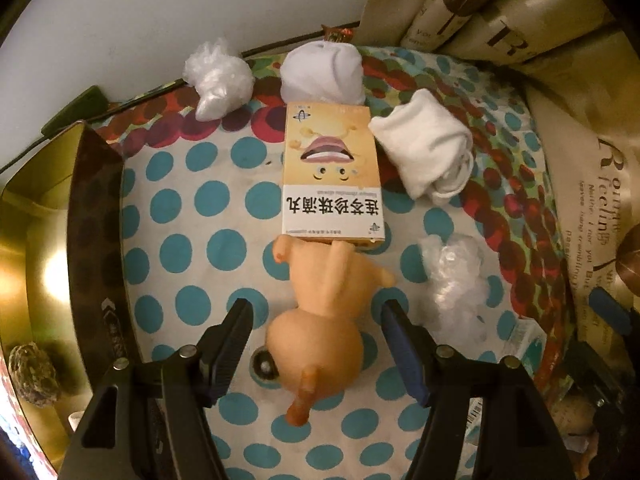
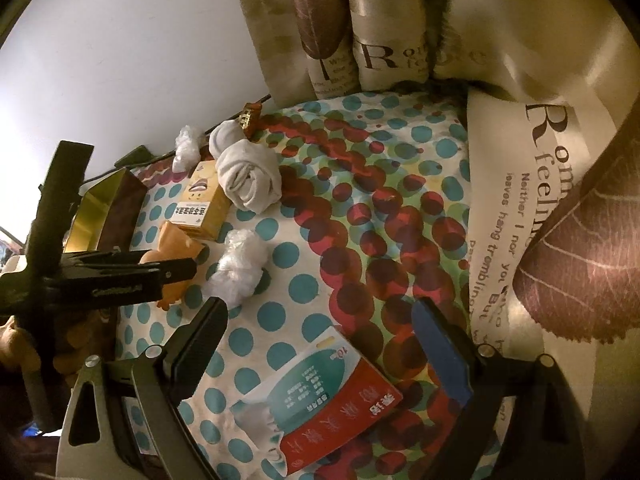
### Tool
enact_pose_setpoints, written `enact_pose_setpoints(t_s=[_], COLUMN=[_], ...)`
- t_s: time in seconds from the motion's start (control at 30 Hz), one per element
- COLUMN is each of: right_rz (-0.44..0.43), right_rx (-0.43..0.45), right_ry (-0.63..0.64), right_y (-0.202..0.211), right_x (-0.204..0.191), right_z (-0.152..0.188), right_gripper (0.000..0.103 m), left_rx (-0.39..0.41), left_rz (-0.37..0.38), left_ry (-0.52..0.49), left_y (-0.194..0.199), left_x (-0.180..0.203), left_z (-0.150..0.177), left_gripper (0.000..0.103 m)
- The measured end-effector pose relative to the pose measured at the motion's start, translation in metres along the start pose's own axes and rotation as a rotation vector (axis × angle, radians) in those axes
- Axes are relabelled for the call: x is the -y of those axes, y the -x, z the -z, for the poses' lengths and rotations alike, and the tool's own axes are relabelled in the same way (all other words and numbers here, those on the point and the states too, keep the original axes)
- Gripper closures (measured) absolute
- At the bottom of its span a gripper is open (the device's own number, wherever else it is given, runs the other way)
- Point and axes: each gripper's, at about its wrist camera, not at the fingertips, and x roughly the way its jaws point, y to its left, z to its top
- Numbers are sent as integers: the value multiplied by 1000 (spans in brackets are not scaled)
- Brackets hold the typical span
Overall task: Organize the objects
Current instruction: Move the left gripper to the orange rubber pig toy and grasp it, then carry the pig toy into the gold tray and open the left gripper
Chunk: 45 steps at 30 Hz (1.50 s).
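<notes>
An orange rubber toy animal (image 1: 320,320) lies on the dotted cloth (image 1: 192,208), between the open fingers of my left gripper (image 1: 316,312), which do not touch it. Its front end meets a yellow medicine box (image 1: 330,172). Two rolled white socks (image 1: 322,74) (image 1: 426,148) and two crumpled plastic wads (image 1: 218,76) (image 1: 456,276) lie around. My right gripper (image 2: 320,320) is open above a teal and red tissue pack (image 2: 320,396). In the right wrist view the left gripper (image 2: 172,272) hides part of the toy (image 2: 176,240).
A gold open box (image 1: 52,240) with a dark wall stands at the left, with a brown lump inside. Printed curtains (image 2: 520,160) hang along the back and right. A white wall (image 1: 140,12) and a dark cable run behind.
</notes>
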Motion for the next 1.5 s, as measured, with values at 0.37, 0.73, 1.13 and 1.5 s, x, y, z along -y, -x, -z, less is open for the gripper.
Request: enact_pose_setpoints(t_s=[0.37, 0.73, 1.13, 1.5], right_rz=[5, 10, -6, -10], right_rx=[-1, -5, -22, -40], right_ry=[-10, -8, 22, 131], right_y=[-3, -6, -14, -39], right_x=[2, -1, -18, -57], right_z=[3, 6, 4, -4], right_gripper=[10, 10, 10, 10], left_rx=[-5, 58, 196, 273], left_rz=[-33, -36, -40, -97], left_ry=[-18, -83, -7, 183], left_y=[-9, 14, 86, 135], left_x=[4, 12, -13, -84], left_z=[1, 19, 42, 83], left_gripper=[56, 60, 60, 59])
